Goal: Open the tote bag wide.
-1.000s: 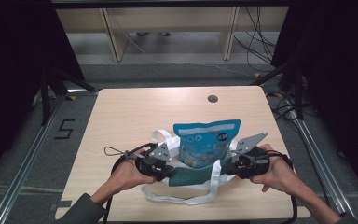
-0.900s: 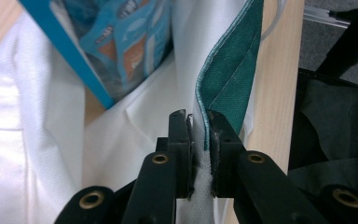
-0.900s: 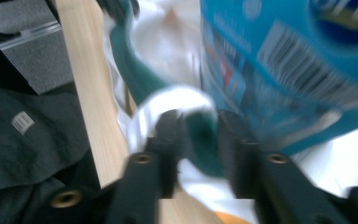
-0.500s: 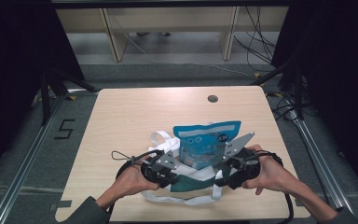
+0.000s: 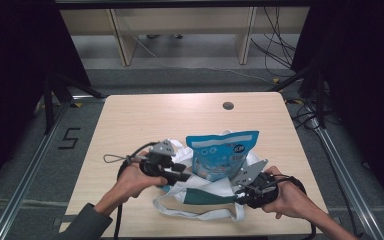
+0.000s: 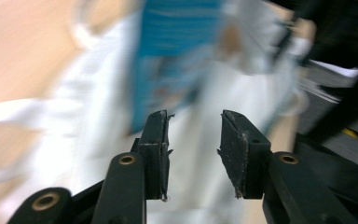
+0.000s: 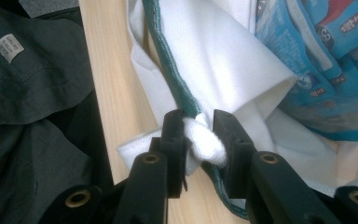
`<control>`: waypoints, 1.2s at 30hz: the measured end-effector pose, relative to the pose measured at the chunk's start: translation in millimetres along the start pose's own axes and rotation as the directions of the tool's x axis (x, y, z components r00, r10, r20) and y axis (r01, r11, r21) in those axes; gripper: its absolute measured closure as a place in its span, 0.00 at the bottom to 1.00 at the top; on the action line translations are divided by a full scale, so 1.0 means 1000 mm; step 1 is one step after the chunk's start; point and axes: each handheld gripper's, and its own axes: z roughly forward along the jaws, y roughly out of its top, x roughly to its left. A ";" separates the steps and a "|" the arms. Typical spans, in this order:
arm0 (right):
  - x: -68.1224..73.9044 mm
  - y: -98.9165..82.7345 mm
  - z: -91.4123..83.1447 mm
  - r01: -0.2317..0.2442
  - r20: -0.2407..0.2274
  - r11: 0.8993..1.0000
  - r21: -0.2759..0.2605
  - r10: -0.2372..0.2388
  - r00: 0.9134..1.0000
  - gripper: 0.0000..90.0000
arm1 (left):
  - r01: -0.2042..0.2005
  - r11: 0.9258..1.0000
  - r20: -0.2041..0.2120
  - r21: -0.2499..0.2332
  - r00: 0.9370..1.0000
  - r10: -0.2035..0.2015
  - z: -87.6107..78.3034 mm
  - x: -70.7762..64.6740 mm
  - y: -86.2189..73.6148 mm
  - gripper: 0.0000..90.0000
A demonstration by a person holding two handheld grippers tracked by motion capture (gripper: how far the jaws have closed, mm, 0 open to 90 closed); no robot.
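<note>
- The person is packing a blue snack pouch (image 5: pixel 222 154) into a white cloth bag (image 5: pixel 200 192) with a green band, near the front edge of the table (image 5: pixel 130 120), about the middle of that edge.
- The pouch is standing upright with its lower part inside the bag mouth and its upper part rising above the cloth.
- The right gripper (image 7: pixel 198 135) is clamping a bunched fold of the bag's rim, where the green edging is running; its jaws have just been closing, and the white cloth is pressed between the pads.
- The left gripper (image 6: pixel 193 140) is standing with its jaws apart and nothing between them; the jaws have just been opening, and the bag cloth and the pouch are lying blurred beyond them.
- In the high view the left gripper (image 5: pixel 182 176) is at the left side of the bag and the right gripper (image 5: pixel 240 189) at its right side.
- I judge the step in hand as opening the bag mouth wider so that the pouch is sinking in.
- The next move, I think, is calling for the left gripper to take the opposite rim and pull it away from the right one.
- The bag's handle loop (image 5: pixel 195 214) is lying towards the front edge and could be catching a jaw.
- A small dark disc (image 5: pixel 228 105) is lying near the far edge, well apart from the work.
</note>
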 end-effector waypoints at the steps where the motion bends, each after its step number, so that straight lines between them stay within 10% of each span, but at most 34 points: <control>1: 0.000 0.000 0.000 0.000 -0.002 1.000 0.003 0.000 1.000 0.84 | -0.010 0.999 -0.036 0.041 0.999 0.012 -0.001 0.008 0.004 0.68; 8: 0.002 -0.003 0.000 -0.020 0.005 1.000 -0.009 0.020 1.000 0.83 | -0.051 0.975 -0.142 0.218 0.986 0.084 0.042 0.037 0.017 0.60; 12: 0.004 -0.007 0.004 -0.009 0.021 1.000 -0.025 0.010 1.000 0.84 | -0.072 0.965 -0.147 0.251 0.983 0.112 0.065 0.051 0.017 0.86; 23: 0.013 -0.029 0.048 -0.007 0.055 1.000 -0.002 0.007 0.998 0.87 | 0.059 0.990 -0.184 0.127 0.982 -0.035 0.081 0.107 0.030 0.96; 27: 0.008 -0.033 0.067 -0.036 0.082 0.999 0.008 0.035 0.996 0.88 | 0.134 0.982 -0.163 0.133 0.980 -0.111 0.099 0.126 0.019 0.96; 32: 0.008 -0.034 0.063 -0.067 0.065 0.998 -0.007 0.067 0.996 0.87 | 0.138 0.982 -0.151 0.133 0.982 -0.117 0.097 0.124 0.018 0.90; 36: 0.007 -0.029 0.027 -0.146 -0.011 0.977 -0.154 0.146 0.989 0.76 | 0.145 0.982 -0.151 0.124 0.981 -0.125 0.076 0.113 0.021 0.74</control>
